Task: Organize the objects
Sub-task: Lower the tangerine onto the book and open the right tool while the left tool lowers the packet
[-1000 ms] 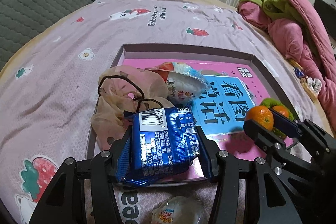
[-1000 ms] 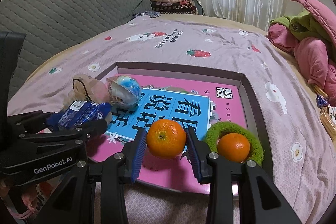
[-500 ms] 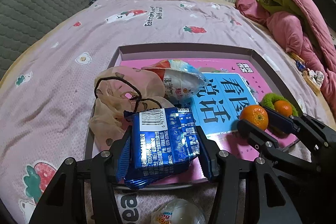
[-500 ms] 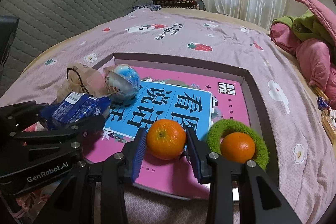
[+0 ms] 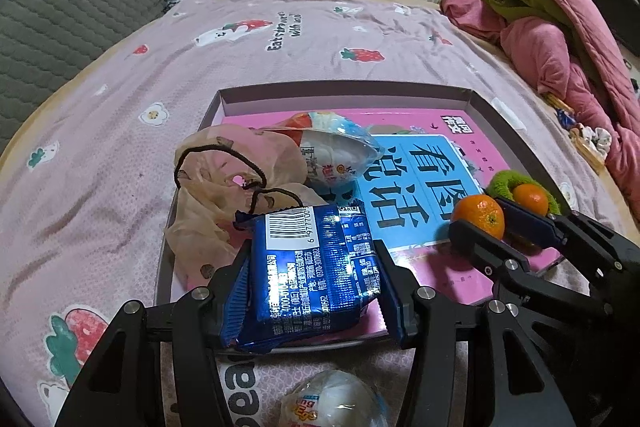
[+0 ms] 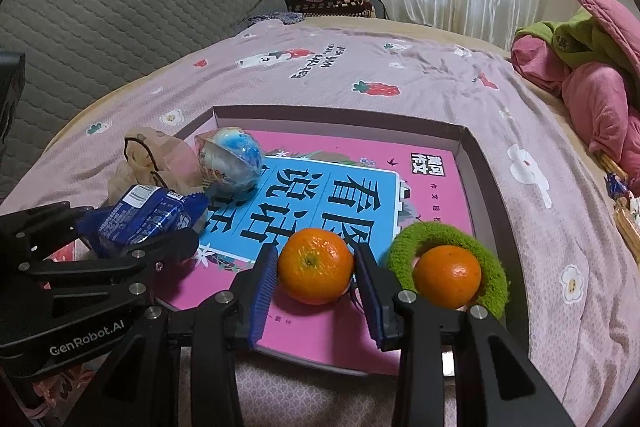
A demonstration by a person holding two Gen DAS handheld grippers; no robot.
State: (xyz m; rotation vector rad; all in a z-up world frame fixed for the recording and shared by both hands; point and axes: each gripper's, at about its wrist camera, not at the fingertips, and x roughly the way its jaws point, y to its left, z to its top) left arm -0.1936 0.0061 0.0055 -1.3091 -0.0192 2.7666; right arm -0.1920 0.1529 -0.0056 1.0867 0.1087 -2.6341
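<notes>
Holding two items at once over the shallow tray [image 6: 476, 163] lying on the bed [image 6: 360, 75]. Left claw [image 5: 310, 273] clenched on a blue snack packet [image 5: 308, 267], pads pressing both sides, hanging over the tray's near left corner, just in front of a beige drawstring pouch [image 5: 224, 171]. Right claw [image 6: 316, 267] gripping an orange [image 6: 315, 264] over the pink book [image 6: 352, 163] that lines the tray; whether the fruit is touching the cover cannot be told. Sitting already inside: a second orange [image 6: 447, 275] nested in a green fuzzy ring [image 6: 490, 267] at the right, a wrapped toy egg [image 6: 232, 163] at the back left. Lying outside still, on the sheet below the tray's near edge: another wrapped egg [image 5: 336, 403].

Judging the step as placement, both items being carried to their spots. Next, probably: lowering the orange beside the ringed one and releasing gently so as not to set it rolling; settling the packet flat on a free patch near the pouch; then fetching the stray egg.
</notes>
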